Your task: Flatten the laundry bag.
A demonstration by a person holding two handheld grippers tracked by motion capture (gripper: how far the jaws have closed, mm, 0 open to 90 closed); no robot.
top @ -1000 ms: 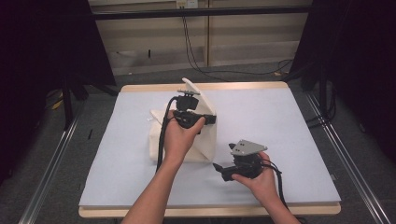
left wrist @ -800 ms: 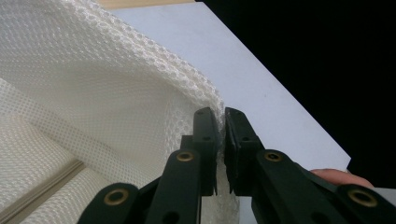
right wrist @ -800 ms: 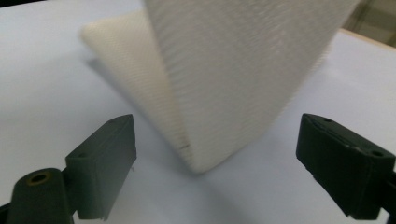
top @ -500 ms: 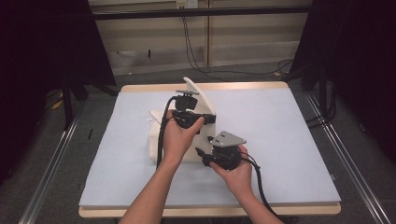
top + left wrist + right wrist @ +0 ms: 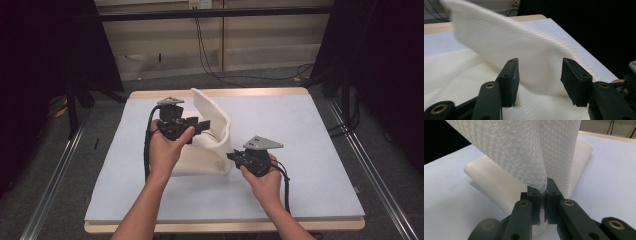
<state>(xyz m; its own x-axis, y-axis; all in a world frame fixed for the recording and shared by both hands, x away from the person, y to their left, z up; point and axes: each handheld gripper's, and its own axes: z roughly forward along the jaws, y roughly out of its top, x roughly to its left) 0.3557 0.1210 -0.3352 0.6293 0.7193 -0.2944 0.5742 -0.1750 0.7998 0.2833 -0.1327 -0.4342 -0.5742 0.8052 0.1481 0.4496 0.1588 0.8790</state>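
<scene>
Cloth, white and waffle-textured, lies partly folded near the middle of the desk, with one flap standing up in a curve between the two hands. Folding looks about half done, as I judge it: a lower layer lies flat on the grey pad, while the raised flap has yet to be laid over and smoothed.

On the left, the left gripper sits over the flat layer beside the flap; its jaws have just been opening and now stand spread, the fabric rising between them without either pad pressing on it. On the right, the right gripper has just been closing and its jaws are pressed together, pinching the lower edge of the upright flap.

No containers are on the desk.
</scene>
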